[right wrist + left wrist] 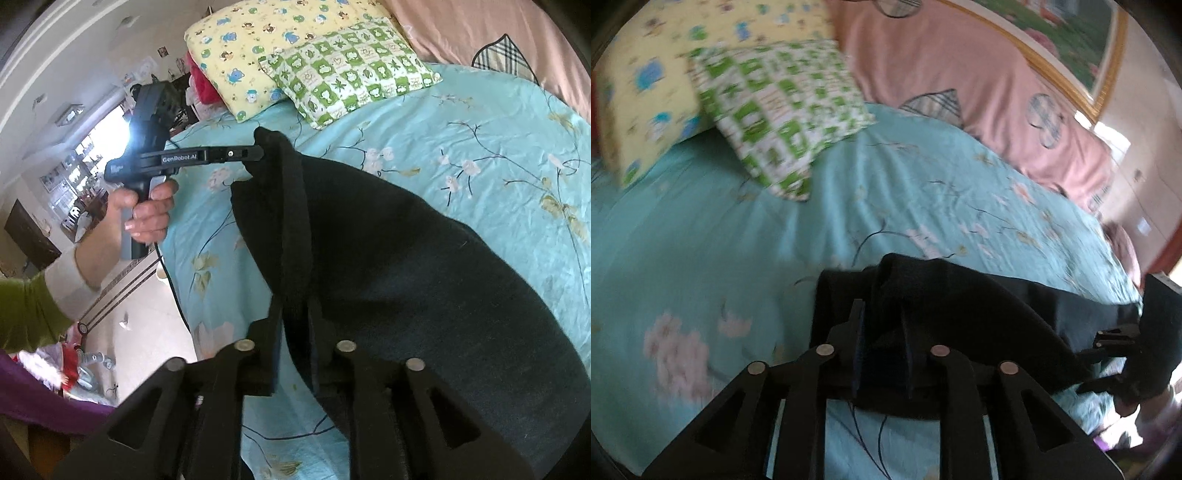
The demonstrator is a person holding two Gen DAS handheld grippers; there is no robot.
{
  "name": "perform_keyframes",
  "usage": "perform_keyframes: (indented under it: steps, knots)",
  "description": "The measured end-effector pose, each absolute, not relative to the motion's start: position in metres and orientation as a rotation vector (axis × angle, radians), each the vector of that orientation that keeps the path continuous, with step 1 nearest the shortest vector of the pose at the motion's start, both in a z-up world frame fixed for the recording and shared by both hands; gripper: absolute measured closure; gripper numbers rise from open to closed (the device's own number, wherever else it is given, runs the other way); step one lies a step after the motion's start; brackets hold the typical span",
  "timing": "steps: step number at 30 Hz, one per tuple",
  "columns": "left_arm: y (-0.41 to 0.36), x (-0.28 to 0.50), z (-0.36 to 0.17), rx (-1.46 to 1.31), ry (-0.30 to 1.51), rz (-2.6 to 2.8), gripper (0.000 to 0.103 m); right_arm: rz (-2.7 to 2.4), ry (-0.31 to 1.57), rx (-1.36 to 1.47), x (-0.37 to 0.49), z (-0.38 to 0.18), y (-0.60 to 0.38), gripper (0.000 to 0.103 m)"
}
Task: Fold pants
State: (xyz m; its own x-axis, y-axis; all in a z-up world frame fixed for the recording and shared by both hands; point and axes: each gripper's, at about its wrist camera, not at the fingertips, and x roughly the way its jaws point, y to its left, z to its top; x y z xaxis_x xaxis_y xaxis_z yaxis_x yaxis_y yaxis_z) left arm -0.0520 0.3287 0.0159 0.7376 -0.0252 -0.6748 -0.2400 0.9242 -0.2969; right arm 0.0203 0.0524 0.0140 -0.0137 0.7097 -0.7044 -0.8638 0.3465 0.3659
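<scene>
The right gripper is clamping one edge of the black pants, and the left gripper is pinching the other end. The pants are stretching lengthwise between them, sagging onto the floral turquoise bedsheet. Beyond, open sheet is running up to the green checked pillow and yellow pillow, probably overlapping.

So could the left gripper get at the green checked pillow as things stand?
Probably not right away: the left gripper is clamped on the black pants, so its fingers are occupied. Past that, only open blue floral bedsheet lies between it and the green checked pillow.
</scene>
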Motion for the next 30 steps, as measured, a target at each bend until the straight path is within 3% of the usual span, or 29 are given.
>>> perform_keyframes:
  steps: [2, 3, 5, 6, 20, 30]
  knots:
    - [0.326, -0.062, 0.015, -0.41, 0.73, 0.158, 0.078, 1.254, 0.95, -0.183, 0.02, 0.015, 0.05, 0.051]
    - [0.325, -0.065, 0.014, -0.418, 0.729, 0.176, 0.076, 1.254, 0.944, -0.174, 0.019, 0.016, 0.048, 0.05]
    - [0.324, -0.075, 0.013, -0.47, 0.726, 0.211, 0.046, 1.251, 0.942, -0.15, 0.021, 0.017, 0.045, 0.05]
    - [0.325, -0.079, 0.013, -0.496, 0.718, 0.234, 0.041, 1.248, 0.941, -0.131, 0.022, 0.018, 0.043, 0.05]
    - [0.308, -0.116, 0.021, -0.697, 0.642, 0.267, 0.037, 1.207, 0.928, 0.04, 0.045, 0.027, 0.016, 0.05]
    - [0.306, -0.112, 0.011, -0.717, 0.687, 0.289, 0.035, 1.13, 0.928, 0.16, 0.096, 0.043, 0.005, 0.05]
